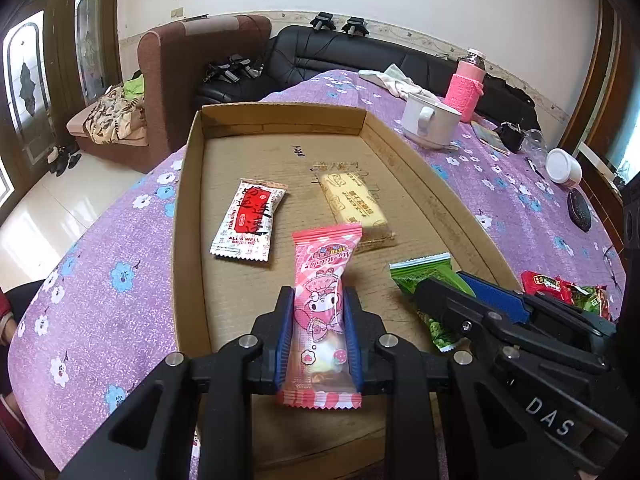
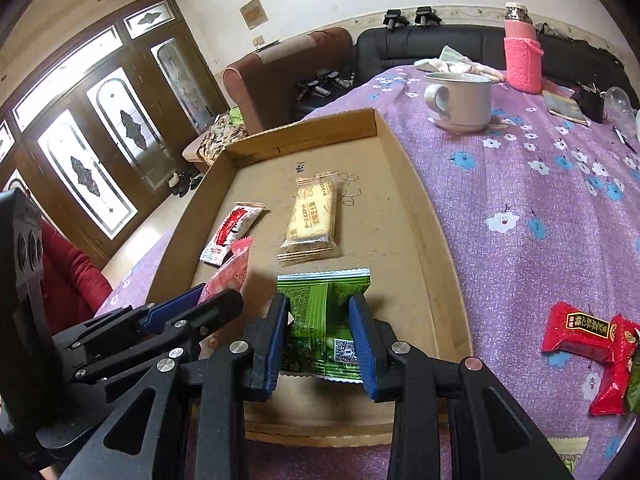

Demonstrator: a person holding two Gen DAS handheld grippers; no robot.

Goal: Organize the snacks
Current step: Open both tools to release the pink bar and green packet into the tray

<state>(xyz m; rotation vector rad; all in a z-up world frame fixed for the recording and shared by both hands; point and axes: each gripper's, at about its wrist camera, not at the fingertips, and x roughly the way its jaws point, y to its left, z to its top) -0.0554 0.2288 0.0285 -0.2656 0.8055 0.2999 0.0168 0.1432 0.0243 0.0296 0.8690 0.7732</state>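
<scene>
A shallow cardboard tray (image 1: pixel 188 200) lies on the purple flowered tablecloth. In it lie a white and red snack packet (image 1: pixel 248 220) and a yellow biscuit packet (image 1: pixel 356 204). My left gripper (image 1: pixel 319 300) is shut on a pink cartoon snack packet (image 1: pixel 320 304), held over the tray's near end. My right gripper (image 2: pixel 320 312) is shut on a green snack packet (image 2: pixel 324 316), held over the tray's near right part. In the right wrist view the tray (image 2: pixel 432 240), the white and red packet (image 2: pixel 232 232) and the biscuit packet (image 2: pixel 314 216) also show. Each gripper appears in the other's view, side by side.
Red and green snack packets (image 2: pixel 588 340) lie on the cloth right of the tray. A white mug (image 2: pixel 460 100), a pink bottle (image 2: pixel 520 56), a white jar (image 1: pixel 564 166) and small items stand at the table's far side. Sofas stand behind the table.
</scene>
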